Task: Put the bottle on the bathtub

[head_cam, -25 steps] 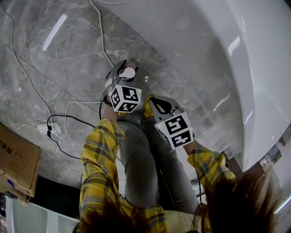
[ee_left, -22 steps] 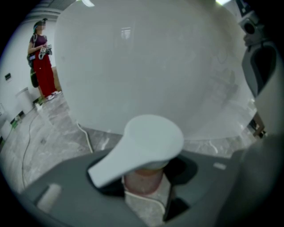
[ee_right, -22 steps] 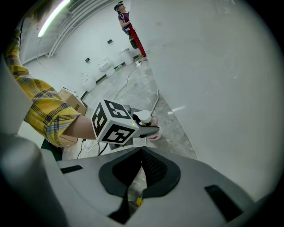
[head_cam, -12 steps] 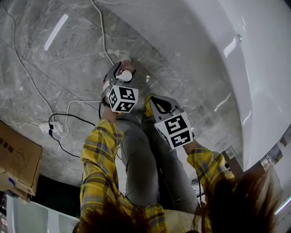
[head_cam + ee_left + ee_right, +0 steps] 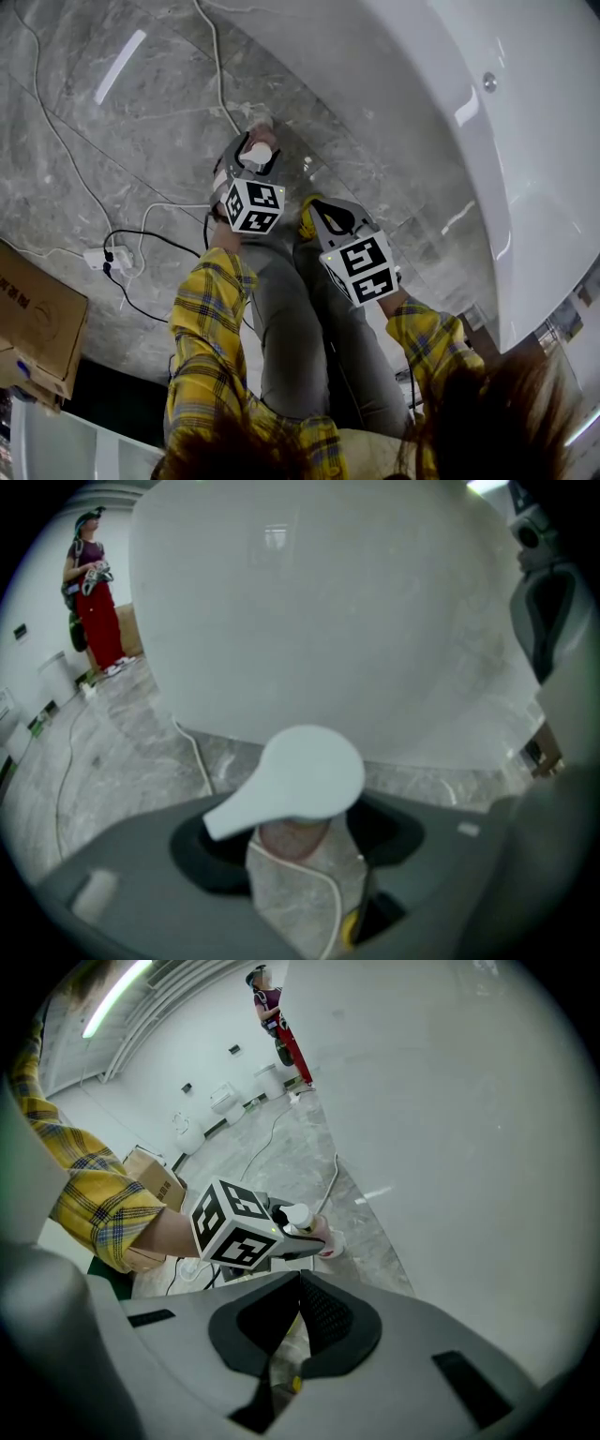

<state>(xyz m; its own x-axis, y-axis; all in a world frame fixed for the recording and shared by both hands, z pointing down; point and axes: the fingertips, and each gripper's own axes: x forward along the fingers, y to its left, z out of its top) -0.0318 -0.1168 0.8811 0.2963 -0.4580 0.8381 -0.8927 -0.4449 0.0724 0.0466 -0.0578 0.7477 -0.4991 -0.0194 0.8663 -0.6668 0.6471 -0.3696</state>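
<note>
A pump bottle (image 5: 262, 156) with a white head and a pinkish body stands on the marble floor beside the white bathtub (image 5: 525, 141). My left gripper (image 5: 253, 144) points steeply down over it. Its jaws have just been opening and now stand wide on either side of the bottle (image 5: 305, 771), and the pads do not press on it. The tub wall (image 5: 328, 602) fills the left gripper view behind the pump head. My right gripper (image 5: 309, 217) hangs just right of the left one, shut and empty (image 5: 298, 1283). In the right gripper view the bottle (image 5: 323, 1239) shows past the left gripper's marker cube.
White and black cables run across the floor to a power strip (image 5: 103, 260). A cardboard box (image 5: 33, 328) sits at the lower left. The person's legs are below both grippers. Another person in red (image 5: 92, 592) stands far off along the tub.
The left gripper's jaws have spread wider around the bottle. Both hands stay almost where they were, and the bottle still stands on the floor.
</note>
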